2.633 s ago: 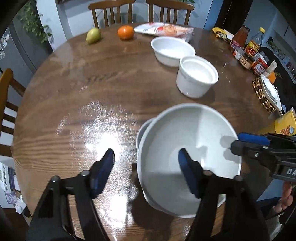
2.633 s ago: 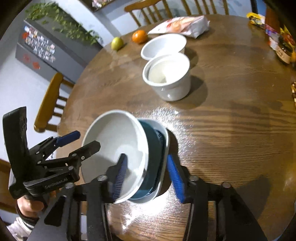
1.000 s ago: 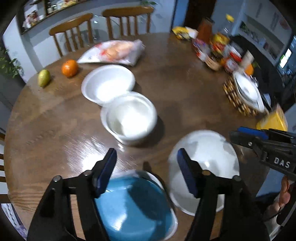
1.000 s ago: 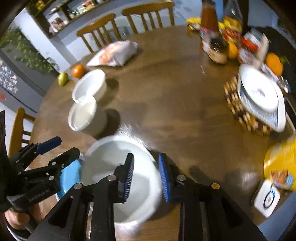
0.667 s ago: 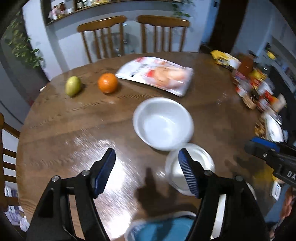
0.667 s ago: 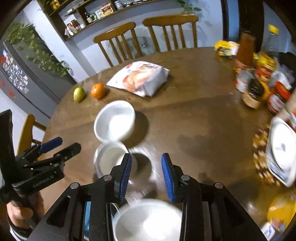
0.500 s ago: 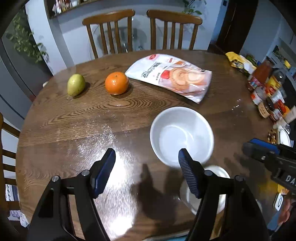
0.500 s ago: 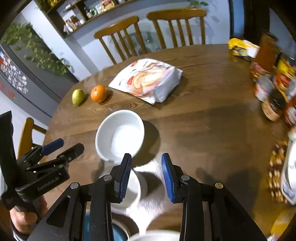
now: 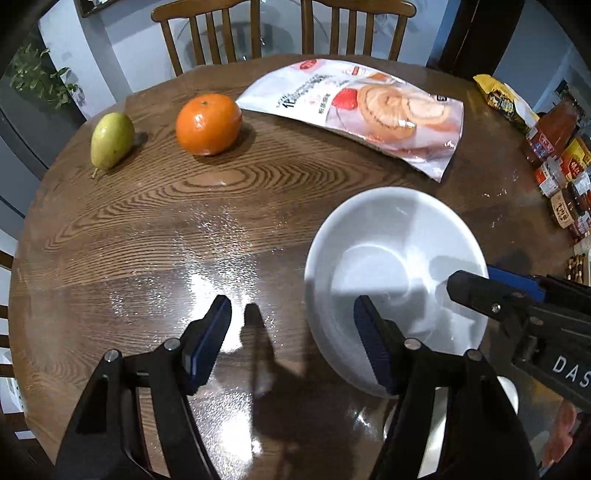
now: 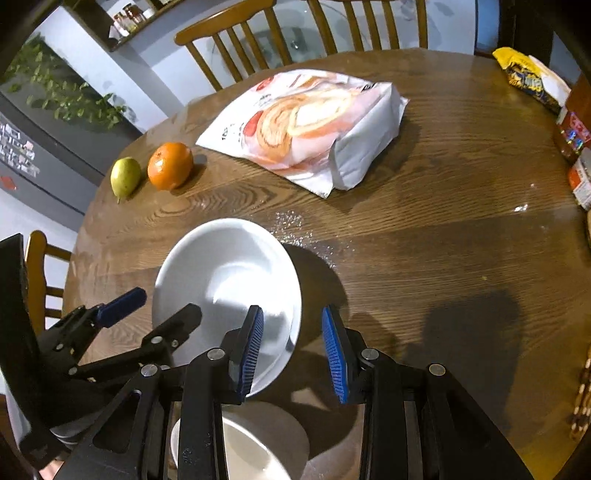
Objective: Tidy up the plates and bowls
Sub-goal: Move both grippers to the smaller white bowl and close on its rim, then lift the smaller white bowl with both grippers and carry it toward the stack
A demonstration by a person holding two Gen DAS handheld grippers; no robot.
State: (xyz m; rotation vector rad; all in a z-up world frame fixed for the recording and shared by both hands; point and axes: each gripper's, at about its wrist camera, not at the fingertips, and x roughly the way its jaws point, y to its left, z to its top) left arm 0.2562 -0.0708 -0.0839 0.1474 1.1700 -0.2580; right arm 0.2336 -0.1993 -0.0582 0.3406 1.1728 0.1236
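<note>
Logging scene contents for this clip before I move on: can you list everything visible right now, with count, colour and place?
Shallow bowl: one, white, near middle of the table, between the two grippers.
Deep bowl: one, white, nearest edge, below the right gripper.
Orange: one, orange, far left.
Pear: one, green-yellow, left of the orange.
Cake roll bag: one, white and pink, far side, lying flat.
Snack packet: one, yellow and black, far right.
Jars and bottles: several, red and orange labels, right edge.
Table: one, round, brown wood.
Chairs: two behind, brown wood.
Left gripper: black, blue pads, open.
Right gripper: black, blue pads, open.
</note>
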